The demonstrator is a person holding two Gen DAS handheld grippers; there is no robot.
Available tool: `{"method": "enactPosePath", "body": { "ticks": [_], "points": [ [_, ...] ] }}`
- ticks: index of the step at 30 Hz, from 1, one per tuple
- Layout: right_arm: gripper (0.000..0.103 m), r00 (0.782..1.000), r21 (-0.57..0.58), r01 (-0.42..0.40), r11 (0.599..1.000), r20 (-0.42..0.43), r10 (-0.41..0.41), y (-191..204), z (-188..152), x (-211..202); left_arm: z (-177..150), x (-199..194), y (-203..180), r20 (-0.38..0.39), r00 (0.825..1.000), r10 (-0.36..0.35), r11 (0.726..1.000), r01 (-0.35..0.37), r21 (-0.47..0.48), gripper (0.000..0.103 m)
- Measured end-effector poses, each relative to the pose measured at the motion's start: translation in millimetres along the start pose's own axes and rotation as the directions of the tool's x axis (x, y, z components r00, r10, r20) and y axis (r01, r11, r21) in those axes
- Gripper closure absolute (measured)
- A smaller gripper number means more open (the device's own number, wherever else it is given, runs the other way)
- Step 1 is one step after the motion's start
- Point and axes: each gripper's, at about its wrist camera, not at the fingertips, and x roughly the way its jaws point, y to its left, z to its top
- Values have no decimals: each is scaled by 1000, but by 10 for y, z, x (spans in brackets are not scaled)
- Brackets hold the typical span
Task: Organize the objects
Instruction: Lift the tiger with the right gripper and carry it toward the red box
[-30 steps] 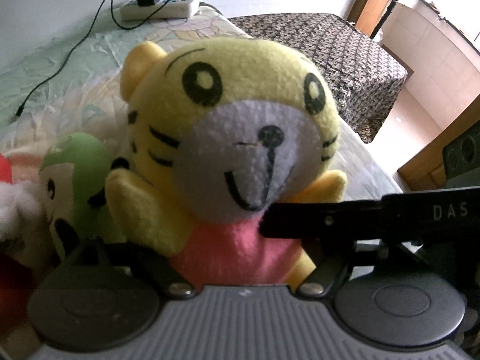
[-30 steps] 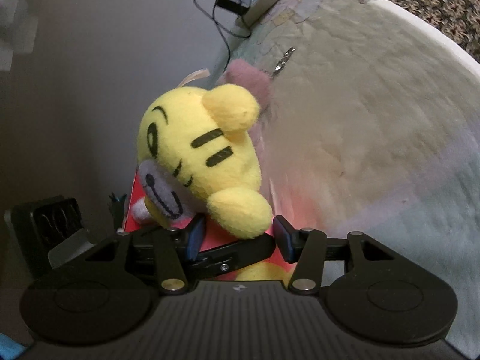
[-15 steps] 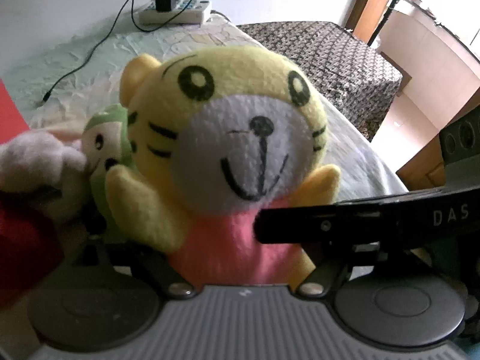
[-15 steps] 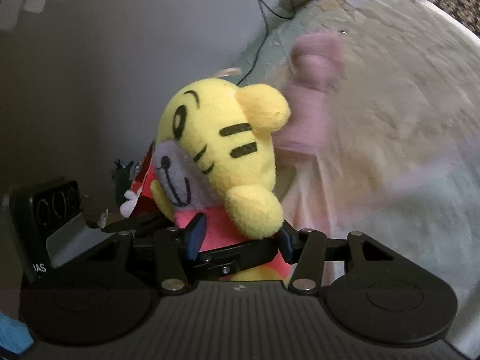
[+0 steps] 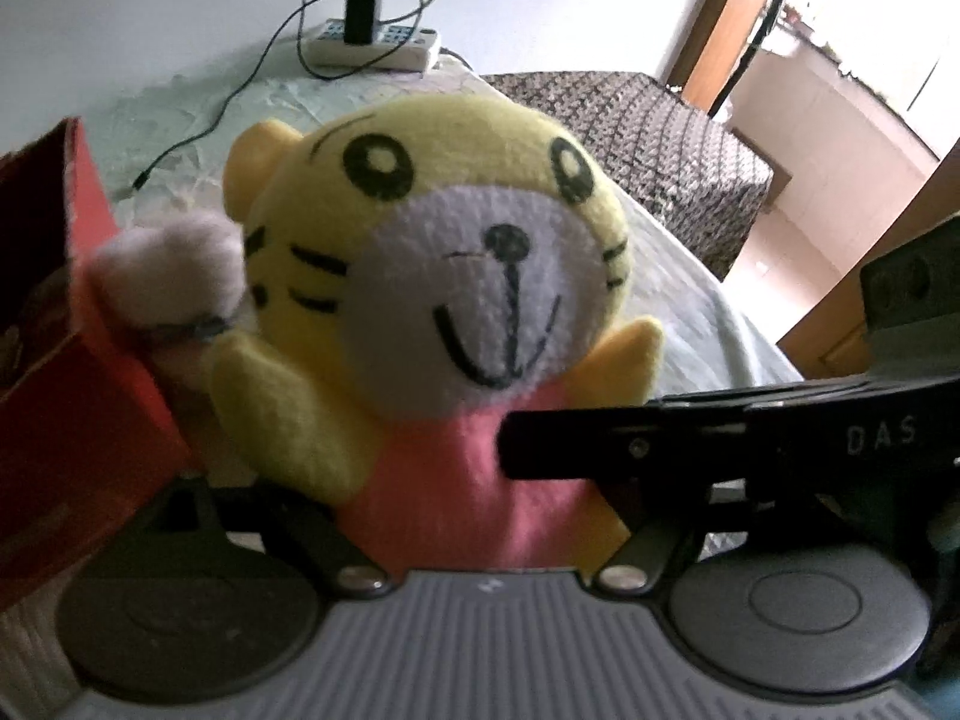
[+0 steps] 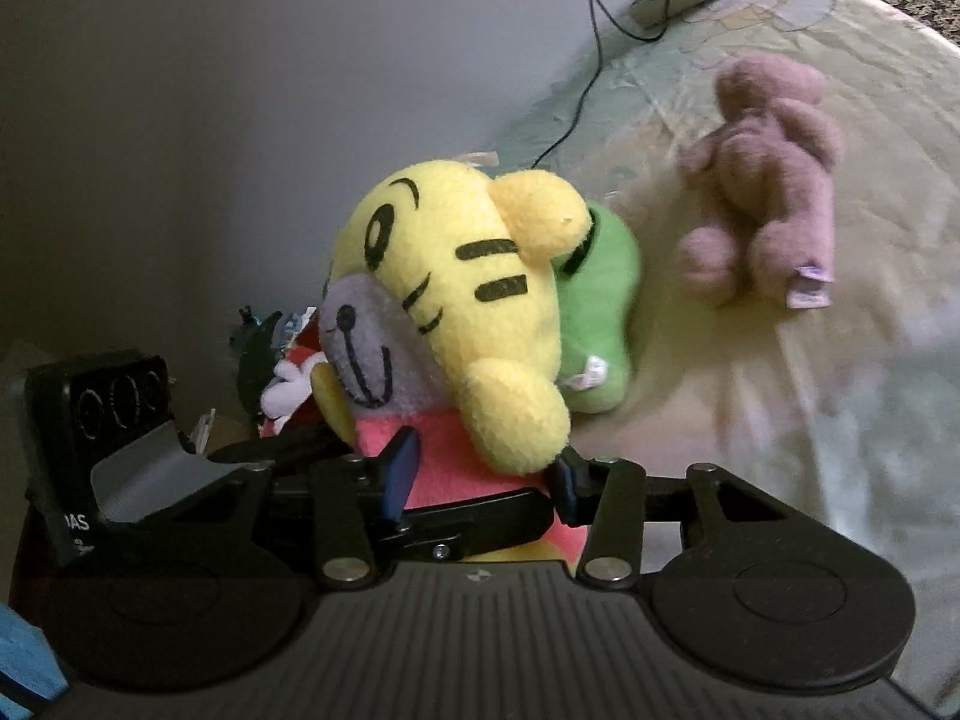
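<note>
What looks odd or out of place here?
Both grippers grasp one yellow tiger plush at its pink body: left gripper, right gripper. A power strip with charger lies on the bed.

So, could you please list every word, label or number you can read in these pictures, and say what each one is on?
"DAS" on the black arm of the right claw, seen from the left wrist view.
"AS", partly cut off, on the black body of the left claw, seen from the right wrist view; the small print below it is unreadable.
Tag on the mauve plush toy: too blurred.
Tag on the green plush toy: too blurred.
</note>
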Motion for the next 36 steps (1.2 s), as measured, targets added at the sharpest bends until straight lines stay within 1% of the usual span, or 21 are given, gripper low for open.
{"method": "enactPosePath", "body": {
  "ticks": [6,8,13,18,23,25,30,34,36],
  "points": [
    [56,1000,-32,-3,999,25,4,200,-12,114,-70,-208,194,37,999,-22,1000,22,4,24],
    [56,999,-40,-11,999,37,12,266,-13,128,-90,-310,240,63,997,-34,999,33,13,24],
    [56,997,-72,-29,997,68,34,456,-7,183,-115,-515,342,118,992,-40,999,36,31,24],
    [56,993,-122,-67,990,90,78,700,103,289,-91,-784,490,197,980,-32,999,25,37,24],
    [56,990,-179,-102,979,79,118,968,323,538,6,-1045,746,275,961,6,1000,-12,19,24],
    [56,992,-189,-97,977,66,112,1062,419,680,51,-1125,889,295,955,22,1000,-23,-1,24],
    [57,995,-203,-58,977,69,73,1192,583,1027,146,-1184,1321,309,950,35,997,-11,-81,24],
    [57,997,-189,-11,982,75,25,1227,649,1215,211,-1110,1585,304,952,37,991,4,-134,24],
    [58,998,-180,25,983,68,-13,1212,682,1332,236,-1030,1705,290,956,34,987,14,-161,24]
  ]
}}
